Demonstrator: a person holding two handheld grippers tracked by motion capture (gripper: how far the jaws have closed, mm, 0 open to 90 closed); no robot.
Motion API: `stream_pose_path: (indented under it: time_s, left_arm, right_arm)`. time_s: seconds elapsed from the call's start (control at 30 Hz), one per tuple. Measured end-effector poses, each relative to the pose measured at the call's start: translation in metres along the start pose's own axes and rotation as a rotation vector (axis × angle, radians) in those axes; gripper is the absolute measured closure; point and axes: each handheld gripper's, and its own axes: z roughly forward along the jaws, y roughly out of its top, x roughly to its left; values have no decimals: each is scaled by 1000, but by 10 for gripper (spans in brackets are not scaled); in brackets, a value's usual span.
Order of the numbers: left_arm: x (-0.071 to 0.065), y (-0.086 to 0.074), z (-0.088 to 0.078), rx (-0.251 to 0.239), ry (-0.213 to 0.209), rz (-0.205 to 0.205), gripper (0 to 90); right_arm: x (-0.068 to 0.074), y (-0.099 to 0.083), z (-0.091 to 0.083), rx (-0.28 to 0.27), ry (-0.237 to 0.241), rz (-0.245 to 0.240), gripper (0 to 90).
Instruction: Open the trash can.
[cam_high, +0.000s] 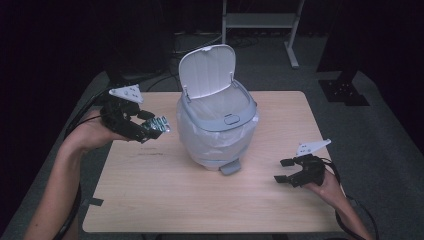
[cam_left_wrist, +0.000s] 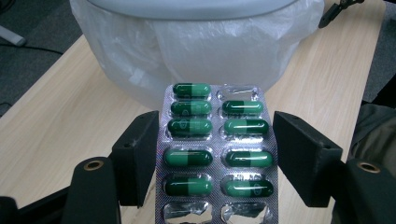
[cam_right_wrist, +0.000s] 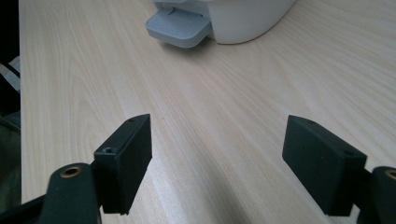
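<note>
A silver blister pack of green capsules, some pockets empty, sits flat between my left gripper's jaws, which press on its two long edges. In the high view my left gripper holds the blister pack in the air, left of the white pedal bin and a little below its rim. The bin's lid stands up and a clear bag lines the bin. My right gripper rests low at the table's right, open with bare wood between its jaws, pointing at the bin's pedal.
The wooden table has free room in front of the bin and on both sides. The grey pedal sticks out toward the front. Behind the table stand a metal frame and a dark stand base on the floor.
</note>
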Motion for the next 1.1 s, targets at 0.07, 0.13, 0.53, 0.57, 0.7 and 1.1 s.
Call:
stream_pose_path:
  time_s: [0.07,0.13,0.53,0.57,0.7,1.1]
  left_arm:
    - [0,4,-1,5,-3,2,333]
    - [0,8,-2,3,-6,11,333]
    - [1,33,-9,-8,-9,49,333]
    - [1,35,-9,-9,-9,49,333]
    - [2,42,-8,-4,-12,54,333]
    - [5,60,-3,-15,-20,64,333]
  right_arm:
    - [0,0,0,-1,0,1,229]
    - [-1,0,0,-1,3,2,229]
    - [-1,0,0,-1,-1,-3,229]
    - [-1,0,0,-2,-1,-2,229]
    - [-2,0,-1,-3,-2,0,229]
    - [-1,0,1,8,-6,-8,229]
